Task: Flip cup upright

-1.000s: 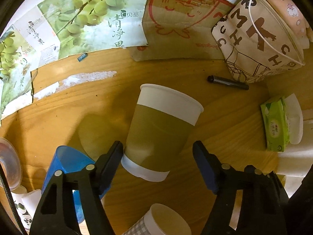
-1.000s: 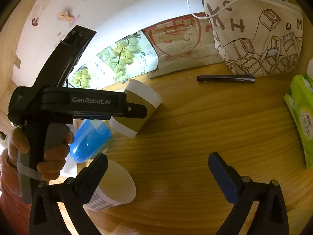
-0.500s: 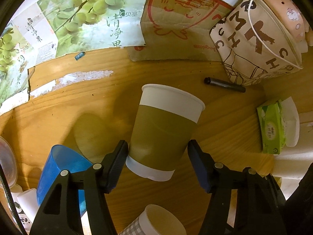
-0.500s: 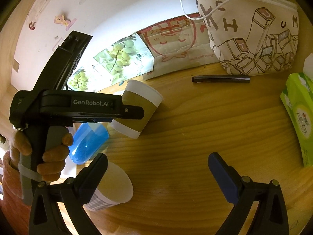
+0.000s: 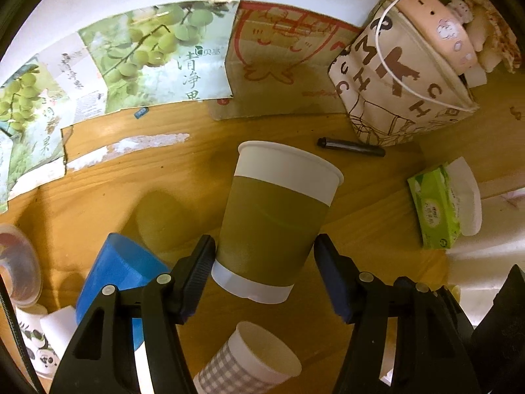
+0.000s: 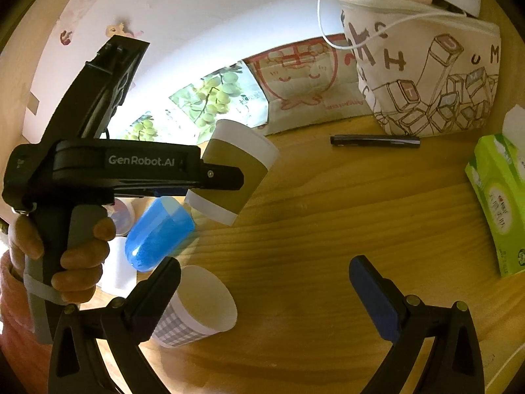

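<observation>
At the far left of the left wrist view a blue cup (image 5: 121,272) is seen lying on the bench (image 5: 98,190), with a checked paper cup (image 5: 249,367) on its side nearer the camera. In the middle, the olive-banded paper cup (image 5: 275,223) is held off the bench by the left gripper (image 5: 264,279), whose fingers (image 5: 200,269) are closed on its lower body near the base. Its long axis is tilted, rim up and away toward the wall, base down toward the camera. A slip could be caused by the tapered wall if the squeeze is light; crushing by too hard a squeeze. If set down tilted, it could topple onto the neighbouring cups. To the right, the right gripper (image 6: 264,292) is held wide and empty over bare wood, with a pen (image 6: 374,140) and tissue pack (image 6: 498,203) beyond.
</observation>
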The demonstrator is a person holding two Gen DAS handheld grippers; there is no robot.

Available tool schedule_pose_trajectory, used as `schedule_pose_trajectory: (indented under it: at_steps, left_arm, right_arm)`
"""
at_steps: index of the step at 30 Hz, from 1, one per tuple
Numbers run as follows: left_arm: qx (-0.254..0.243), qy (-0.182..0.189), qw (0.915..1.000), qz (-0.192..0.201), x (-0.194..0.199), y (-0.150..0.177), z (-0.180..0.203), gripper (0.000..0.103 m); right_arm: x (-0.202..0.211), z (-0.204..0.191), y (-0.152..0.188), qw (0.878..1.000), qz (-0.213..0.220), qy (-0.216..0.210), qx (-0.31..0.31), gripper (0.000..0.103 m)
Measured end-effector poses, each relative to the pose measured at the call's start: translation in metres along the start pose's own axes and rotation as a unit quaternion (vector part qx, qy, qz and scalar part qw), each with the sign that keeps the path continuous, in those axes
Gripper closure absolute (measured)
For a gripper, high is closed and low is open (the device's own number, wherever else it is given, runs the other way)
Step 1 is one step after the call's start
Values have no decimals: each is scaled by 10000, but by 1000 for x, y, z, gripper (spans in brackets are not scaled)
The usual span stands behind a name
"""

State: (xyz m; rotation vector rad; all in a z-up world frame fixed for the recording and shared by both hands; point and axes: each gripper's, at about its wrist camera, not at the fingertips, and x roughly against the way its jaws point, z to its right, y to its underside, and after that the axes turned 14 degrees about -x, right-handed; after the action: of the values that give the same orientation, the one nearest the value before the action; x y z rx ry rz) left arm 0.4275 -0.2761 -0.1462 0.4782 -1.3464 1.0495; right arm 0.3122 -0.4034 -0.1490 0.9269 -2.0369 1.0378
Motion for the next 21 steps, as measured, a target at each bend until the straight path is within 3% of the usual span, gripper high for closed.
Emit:
schedule_pose_trajectory:
  at_steps: [21]
  left_arm:
    - [480,-283,9974,467,82,67,-20,37]
  right_arm:
    - [26,-45,22,9996,84,-110,263,0]
